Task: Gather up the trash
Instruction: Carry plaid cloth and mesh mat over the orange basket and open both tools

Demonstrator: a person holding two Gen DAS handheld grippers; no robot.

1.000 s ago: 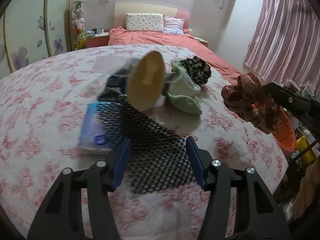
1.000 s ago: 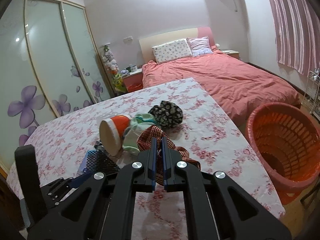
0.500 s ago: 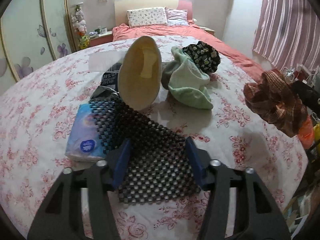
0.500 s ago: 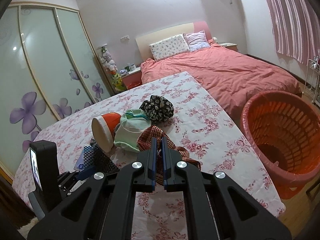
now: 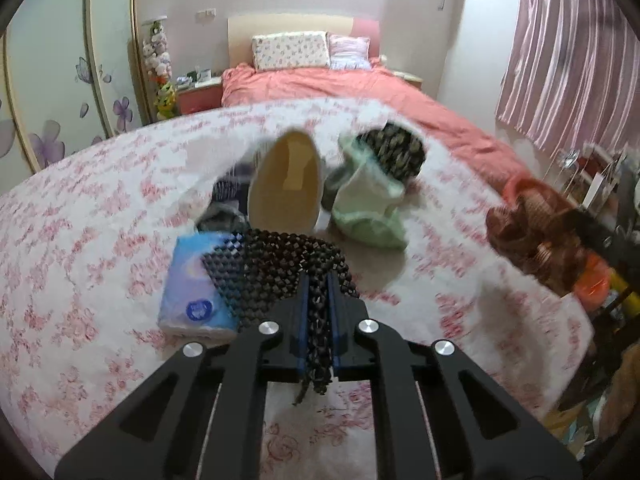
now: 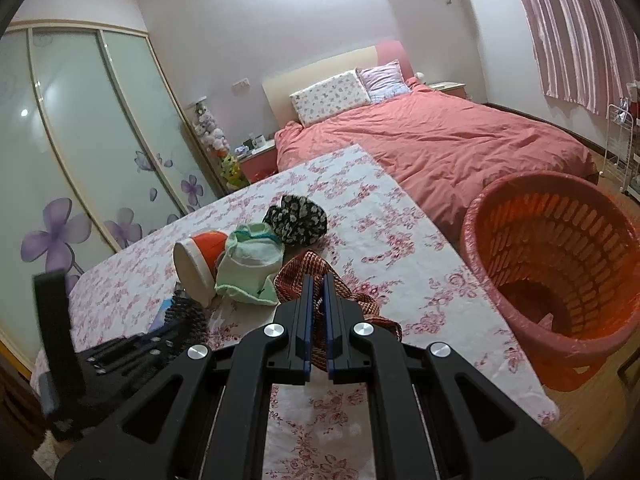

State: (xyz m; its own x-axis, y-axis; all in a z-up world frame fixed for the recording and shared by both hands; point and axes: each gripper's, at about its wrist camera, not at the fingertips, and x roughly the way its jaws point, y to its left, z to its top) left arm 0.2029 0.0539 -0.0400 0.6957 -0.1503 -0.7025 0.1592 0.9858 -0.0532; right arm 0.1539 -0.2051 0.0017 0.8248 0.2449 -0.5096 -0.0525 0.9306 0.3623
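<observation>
Black mesh mat (image 5: 292, 268) sits bunched between the pads of my left tongs (image 5: 317, 304), which are clamped shut on it; its free end trails forward onto the flowered tablecloth (image 5: 80, 240), overlapping a blue tissue pack (image 5: 192, 284) just left of the tips. My right tongs (image 6: 316, 312) are likewise closed, gripping a brown woven cloth (image 6: 308, 272) that hangs in folds ahead of the fingers. The orange basket (image 6: 520, 208) stands on the floor off the table edge, ahead and to the right of the right tongs, mouth up and unobstructed. In my judgement the right hand is the nearer to it and should unload first; the left must cross the table to reach it. Remaining on the table ahead of both tongs: a tipped cup (image 6: 192, 260), a pale green cloth (image 6: 248, 268) and a dark spotted cloth (image 6: 298, 220), touching one another.
</observation>
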